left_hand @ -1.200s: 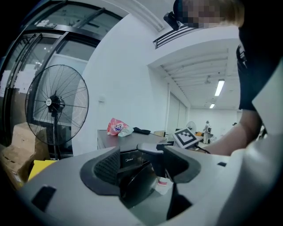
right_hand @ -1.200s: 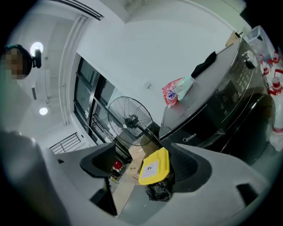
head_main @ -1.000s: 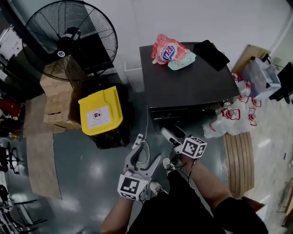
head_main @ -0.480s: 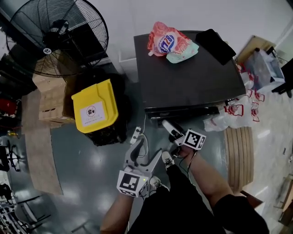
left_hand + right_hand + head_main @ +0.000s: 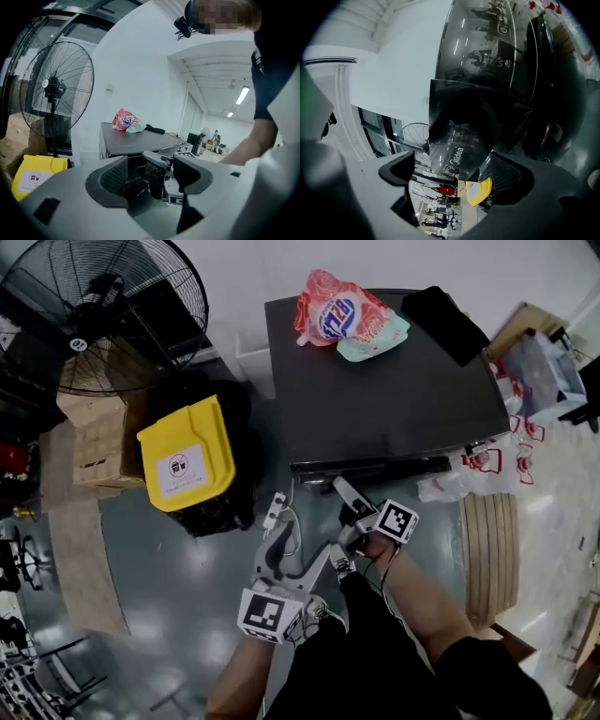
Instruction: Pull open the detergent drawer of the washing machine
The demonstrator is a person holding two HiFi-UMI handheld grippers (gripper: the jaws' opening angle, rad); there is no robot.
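The washing machine (image 5: 384, 399) is a dark box seen from above, its front edge facing me. My right gripper (image 5: 345, 507) is level at the front's upper left. In the right gripper view its jaws (image 5: 452, 173) are opening wide. The glossy dark drawer panel (image 5: 464, 136) with white lettering stands close ahead between them, and the pads do not press on it. My left gripper (image 5: 292, 554) hangs lower and to the left, open and empty (image 5: 150, 176). Through its jaws the right gripper (image 5: 161, 164) shows against the machine's front. How far the drawer sticks out I cannot tell.
A pink detergent bag (image 5: 339, 315) and a black cloth (image 5: 445, 322) lie on the machine's top. Left of the machine stand a yellow-lidded bin (image 5: 183, 465), cardboard boxes (image 5: 89, 442) and a big floor fan (image 5: 103, 306). Plastic bags (image 5: 478, 470) and wooden slats (image 5: 487, 549) are on the right.
Both grippers have sunk a little, and the right one has rolled at the machine's front. The machine and the bin have shifted left and up in the head view.
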